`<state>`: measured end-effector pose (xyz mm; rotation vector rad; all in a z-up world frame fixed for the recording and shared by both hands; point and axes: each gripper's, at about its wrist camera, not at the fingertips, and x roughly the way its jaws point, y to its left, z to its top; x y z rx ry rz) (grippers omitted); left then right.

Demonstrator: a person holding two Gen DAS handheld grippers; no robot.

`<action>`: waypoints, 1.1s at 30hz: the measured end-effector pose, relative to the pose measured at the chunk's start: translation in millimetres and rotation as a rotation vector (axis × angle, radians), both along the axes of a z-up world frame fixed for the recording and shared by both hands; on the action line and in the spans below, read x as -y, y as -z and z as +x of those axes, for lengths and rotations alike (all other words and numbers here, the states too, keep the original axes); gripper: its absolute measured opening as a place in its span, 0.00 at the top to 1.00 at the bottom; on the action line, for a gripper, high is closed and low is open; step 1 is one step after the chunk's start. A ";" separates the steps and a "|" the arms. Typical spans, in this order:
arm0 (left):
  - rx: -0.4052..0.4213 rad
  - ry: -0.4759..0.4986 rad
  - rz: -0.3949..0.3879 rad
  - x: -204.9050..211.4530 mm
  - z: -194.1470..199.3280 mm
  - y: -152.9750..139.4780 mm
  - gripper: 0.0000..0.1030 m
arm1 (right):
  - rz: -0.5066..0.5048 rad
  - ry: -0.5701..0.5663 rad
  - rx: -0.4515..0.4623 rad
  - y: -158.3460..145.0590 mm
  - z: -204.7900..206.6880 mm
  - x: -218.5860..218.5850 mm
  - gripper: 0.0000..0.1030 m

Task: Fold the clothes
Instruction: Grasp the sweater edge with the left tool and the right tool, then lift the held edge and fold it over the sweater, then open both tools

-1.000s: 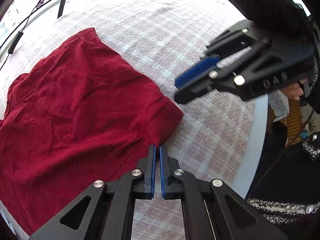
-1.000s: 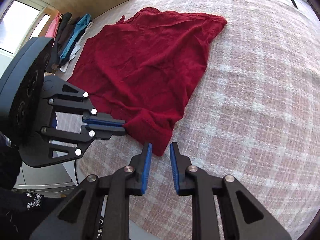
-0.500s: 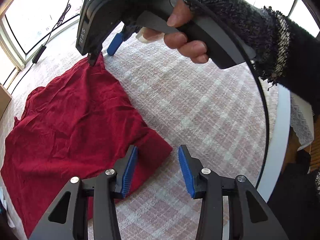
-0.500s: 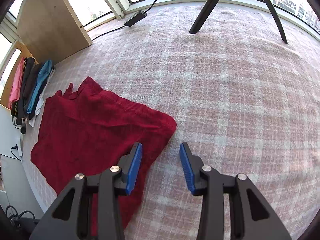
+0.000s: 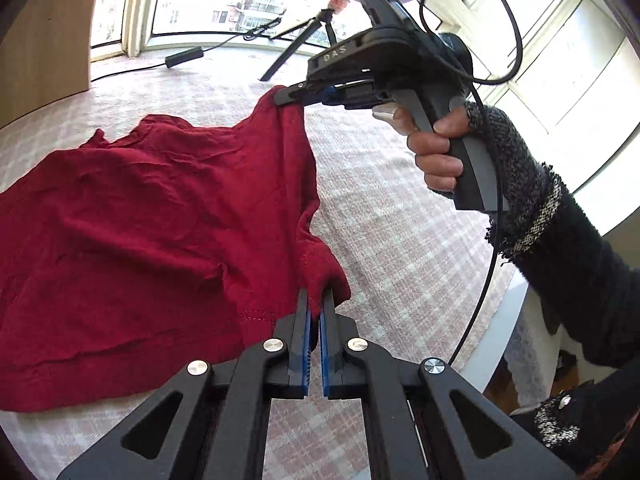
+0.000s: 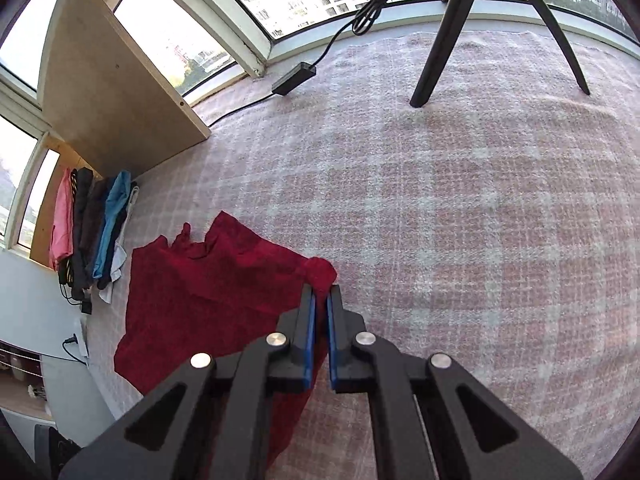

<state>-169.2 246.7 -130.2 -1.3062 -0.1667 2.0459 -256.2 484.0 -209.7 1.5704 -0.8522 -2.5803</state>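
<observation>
The left gripper [image 5: 314,300] is clenched on a bunched corner of the dark red garment [image 5: 152,232], the cloth pinched between its blue pads and bulging out just past the fingertips; the rest of the garment spreads away to the left of those fingers, lying wrinkled on the pink-and-white checked blanket [image 5: 392,240]. Beyond and above the left fingers, the right gripper [image 5: 290,98] grips another corner of the same garment, lifting that edge so the cloth hangs taut between the two grips; the person's right hand [image 5: 436,148], in a dark knitted sleeve [image 5: 560,240], wraps its handle. In the right wrist view the right gripper [image 6: 321,294] is likewise clamped on a red fold that pokes out beyond its tips, with the garment [image 6: 208,292] trailing down to the left of its fingers; far ahead of them stand black tripod legs [image 6: 440,48] and a power adapter [image 6: 294,78]; off to the left, a row of folded clothes [image 6: 96,232] lies beside a wooden board [image 6: 108,92].
</observation>
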 end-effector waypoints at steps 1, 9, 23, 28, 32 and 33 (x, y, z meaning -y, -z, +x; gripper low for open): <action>0.000 -0.030 0.024 15.3 -3.6 1.0 0.97 | -0.003 -0.011 -0.022 -12.8 -4.6 10.7 0.95; 0.004 -0.217 0.104 162.4 0.6 17.4 0.97 | 0.083 -0.184 -0.119 -83.7 -88.2 162.9 0.95; 0.155 -0.257 0.122 272.3 -13.4 90.9 0.97 | 0.342 -0.361 0.124 20.9 -208.0 357.9 0.95; 0.205 -0.211 0.113 278.4 -14.3 93.8 0.94 | 0.340 -0.391 0.222 47.1 -221.8 364.9 0.87; 0.175 -0.195 0.058 292.7 -6.8 75.2 0.94 | 0.286 -0.345 0.188 13.6 -206.4 336.4 0.86; 0.167 -0.189 0.051 296.4 -7.5 68.4 0.94 | 0.268 -0.320 0.138 -3.1 -194.4 321.9 0.82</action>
